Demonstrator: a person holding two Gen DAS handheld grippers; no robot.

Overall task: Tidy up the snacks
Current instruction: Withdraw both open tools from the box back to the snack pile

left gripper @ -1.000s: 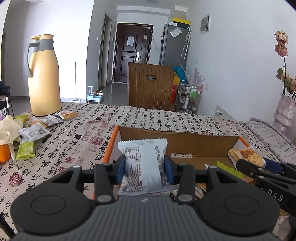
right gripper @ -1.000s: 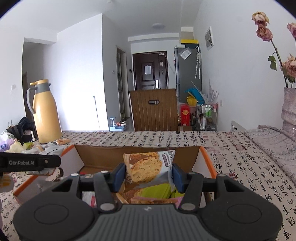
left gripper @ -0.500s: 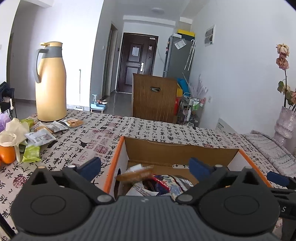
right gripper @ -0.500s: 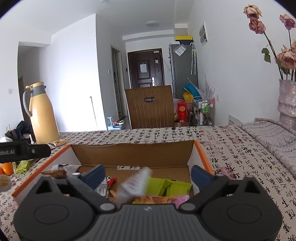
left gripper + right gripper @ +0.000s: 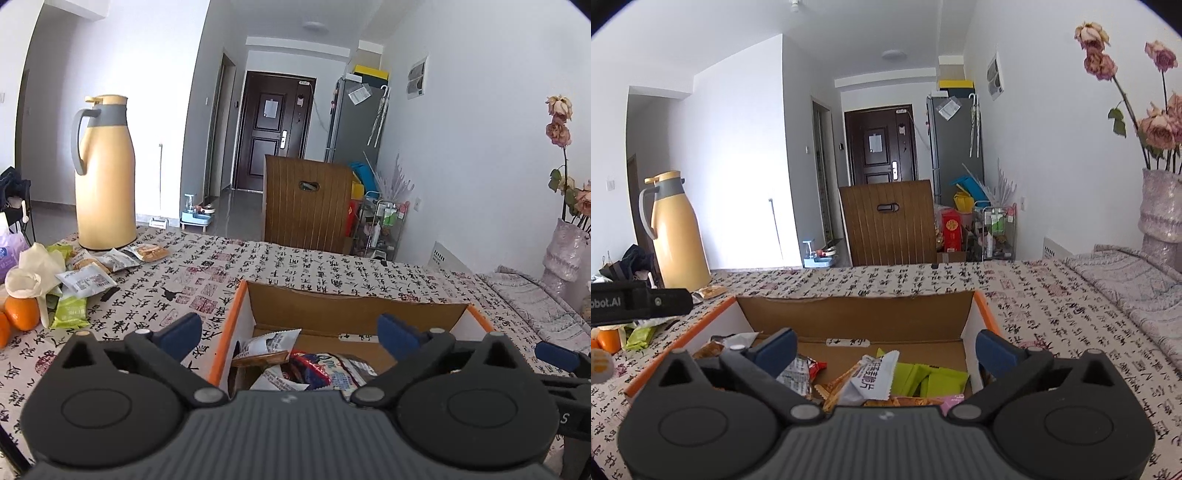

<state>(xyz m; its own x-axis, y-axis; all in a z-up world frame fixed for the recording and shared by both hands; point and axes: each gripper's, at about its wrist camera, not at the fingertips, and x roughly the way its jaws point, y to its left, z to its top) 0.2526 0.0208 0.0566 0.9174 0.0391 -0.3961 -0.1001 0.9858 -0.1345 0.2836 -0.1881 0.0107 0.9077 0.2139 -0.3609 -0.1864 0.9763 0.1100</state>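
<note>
I see loose packets (image 5: 86,282) on the cloth at the far left, beside the flask (image 5: 105,173) and two oranges (image 5: 22,313). They lie well to the left of my left gripper (image 5: 290,334), whose jaws are spread wide with nothing between them. The nearest white packet has its long axis across my view, I think. My left hand is clearly nearer to this pile, so I judge it should go next. The box (image 5: 229,325) sits under both grippers, with packets already inside. My right gripper (image 5: 886,349) is also spread and holds nothing. Only the right view shows the green packets (image 5: 931,378) in the box; only the left view shows the pile fully.
</note>
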